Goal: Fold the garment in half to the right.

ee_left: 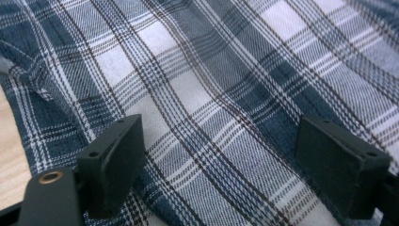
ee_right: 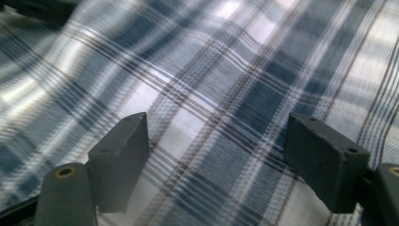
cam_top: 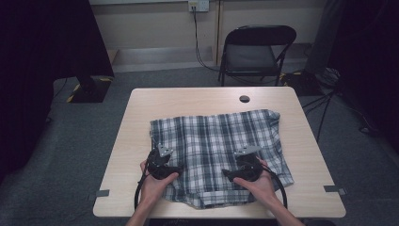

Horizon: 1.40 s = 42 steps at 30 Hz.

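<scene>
We have one plaid cloth (cam_top: 221, 150) lying spread across the middle of the table (cam_top: 131, 122), and two grippers over its near half: left gripper (ee_left: 216, 160) and right gripper (ee_right: 216, 155), jaws apart, clamped on nothing. We should lower evenly (both together) before pinching fabric.

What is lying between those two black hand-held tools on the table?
Only the blue-and-white plaid cloth: the high view shows it spread flat between the left tool and the right tool, with nothing else on that stretch.
</scene>
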### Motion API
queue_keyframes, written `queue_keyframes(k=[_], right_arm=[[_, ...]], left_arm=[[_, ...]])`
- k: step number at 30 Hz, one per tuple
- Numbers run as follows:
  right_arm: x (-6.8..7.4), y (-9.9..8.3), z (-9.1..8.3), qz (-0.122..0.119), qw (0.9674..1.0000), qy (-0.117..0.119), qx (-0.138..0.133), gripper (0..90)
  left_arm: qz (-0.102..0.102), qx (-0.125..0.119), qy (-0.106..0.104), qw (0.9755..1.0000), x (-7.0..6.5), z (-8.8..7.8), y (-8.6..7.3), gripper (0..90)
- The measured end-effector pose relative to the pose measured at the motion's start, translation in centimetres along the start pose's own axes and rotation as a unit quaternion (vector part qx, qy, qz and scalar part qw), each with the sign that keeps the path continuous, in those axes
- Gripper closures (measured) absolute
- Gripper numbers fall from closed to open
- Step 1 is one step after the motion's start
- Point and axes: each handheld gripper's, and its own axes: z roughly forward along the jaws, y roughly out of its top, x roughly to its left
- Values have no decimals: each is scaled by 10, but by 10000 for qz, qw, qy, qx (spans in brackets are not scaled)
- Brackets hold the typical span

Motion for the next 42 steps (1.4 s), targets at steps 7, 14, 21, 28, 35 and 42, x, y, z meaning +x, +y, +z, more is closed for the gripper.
queue_keyframes(k=[7,14,21,28,35,42], right_arm=[[6,-6,1,-262,9990,-326,147,238],[11,-12,-6,-292,9986,-331,292,238],[6,-18,-16,-232,9986,-269,400,240],[0,-27,-25,-148,9989,-234,382,242],[-2,-36,-34,-121,9989,-237,395,242],[-4,-44,-42,-78,9989,-230,400,242]], left_arm=[[17,-105,-71,9999,0,-2,-5,147],[101,-99,-179,9997,-5,-1,-5,132],[175,-105,-242,9995,-15,4,-1,118],[206,-93,-318,9992,-27,4,-1,113],[273,-90,-404,9988,-37,5,1,111],[325,-70,-477,9983,-45,4,0,105]])
